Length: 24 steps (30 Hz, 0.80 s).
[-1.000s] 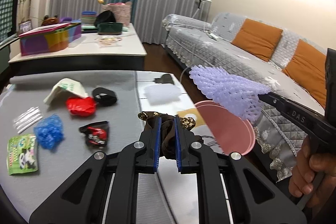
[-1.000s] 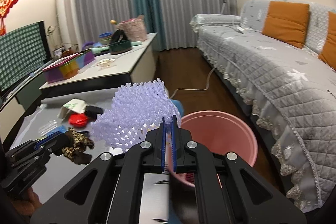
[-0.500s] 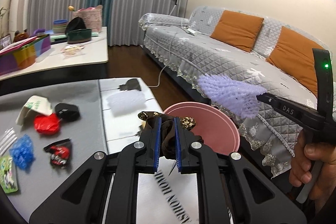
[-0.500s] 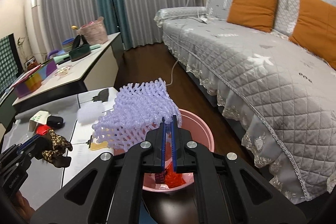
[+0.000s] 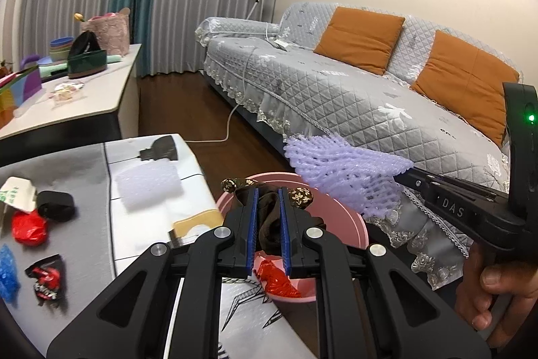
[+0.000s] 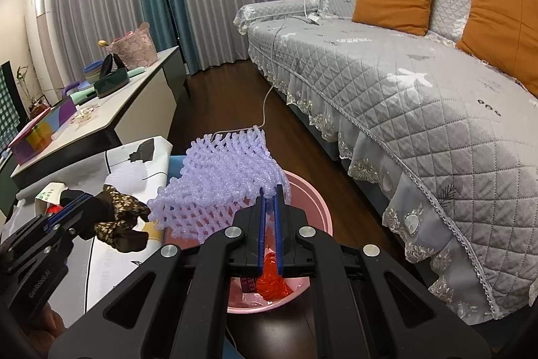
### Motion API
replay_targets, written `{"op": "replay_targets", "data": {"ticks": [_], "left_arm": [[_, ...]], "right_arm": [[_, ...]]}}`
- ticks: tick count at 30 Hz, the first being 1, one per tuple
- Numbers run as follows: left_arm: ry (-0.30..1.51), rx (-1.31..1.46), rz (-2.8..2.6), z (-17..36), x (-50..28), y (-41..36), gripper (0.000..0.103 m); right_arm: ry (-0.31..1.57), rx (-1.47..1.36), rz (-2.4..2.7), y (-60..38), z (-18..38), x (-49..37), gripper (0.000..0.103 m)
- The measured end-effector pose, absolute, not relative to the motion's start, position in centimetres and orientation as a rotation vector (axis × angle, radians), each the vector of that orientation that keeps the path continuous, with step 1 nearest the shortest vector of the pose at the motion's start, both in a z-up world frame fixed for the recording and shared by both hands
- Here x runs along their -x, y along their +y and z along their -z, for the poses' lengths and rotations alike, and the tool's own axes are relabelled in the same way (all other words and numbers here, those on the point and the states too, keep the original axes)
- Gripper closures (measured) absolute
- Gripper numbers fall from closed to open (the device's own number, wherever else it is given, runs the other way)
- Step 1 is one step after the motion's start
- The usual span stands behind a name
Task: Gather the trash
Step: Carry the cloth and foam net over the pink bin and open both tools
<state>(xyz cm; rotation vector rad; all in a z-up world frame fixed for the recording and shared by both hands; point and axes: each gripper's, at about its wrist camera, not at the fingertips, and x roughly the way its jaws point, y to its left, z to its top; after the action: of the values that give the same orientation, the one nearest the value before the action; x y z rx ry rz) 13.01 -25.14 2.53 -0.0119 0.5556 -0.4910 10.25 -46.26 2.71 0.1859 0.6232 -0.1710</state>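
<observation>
My left gripper (image 5: pixel 268 190) is shut on a crumpled brown wrapper with a gold pattern (image 5: pixel 269 217), held over the near rim of a pink bin (image 5: pixel 349 224) on the floor. My right gripper (image 6: pixel 269 189) is shut on a purple foam net (image 6: pixel 222 180), which hangs above the same pink bin (image 6: pixel 312 204). Red crumpled trash (image 6: pixel 272 285) lies in the bin's bottom. From the left wrist view the purple foam net (image 5: pixel 339 164) and the right gripper (image 5: pixel 408 172) sit to the right, above the bin. The left gripper (image 6: pixel 82 202) with its brown wrapper (image 6: pixel 117 217) shows at the left of the right wrist view.
On the low table (image 5: pixel 84 244) lie a red wrapper (image 5: pixel 28 226), a black band (image 5: pixel 55 206), a black-and-red packet (image 5: pixel 45 278), blue foam (image 5: pixel 6 271) and white foam (image 5: pixel 148 185). A grey quilted sofa (image 5: pixel 336 96) runs along the right. A person's hand (image 5: pixel 504 291) grips the right tool.
Both grippers have swung right from above the table to above the pink bin, each keeping its load. The red trash in the bin's bottom has come into view.
</observation>
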Motion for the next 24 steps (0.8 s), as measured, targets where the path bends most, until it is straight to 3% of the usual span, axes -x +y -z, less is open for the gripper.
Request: {"op": "replay_targets", "data": {"ticks": [20,23,24], "left_arm": [[0.604,0.011,0.514,-0.2,-16.9,-27.2,0.091],[0.623,0.019,0.526,0.1,-17.5,-27.4,0.078],[0.628,0.019,0.517,0.2,-17.7,-27.5,0.061]], "right_arm": [[0.686,-0.215,0.160,-47.0,-0.3,-12.8,0.096],[0.699,-0.221,0.158,-47.0,0.0,-13.1,0.087],[0.703,-0.223,0.157,-47.0,0.1,-13.1,0.062]]}}
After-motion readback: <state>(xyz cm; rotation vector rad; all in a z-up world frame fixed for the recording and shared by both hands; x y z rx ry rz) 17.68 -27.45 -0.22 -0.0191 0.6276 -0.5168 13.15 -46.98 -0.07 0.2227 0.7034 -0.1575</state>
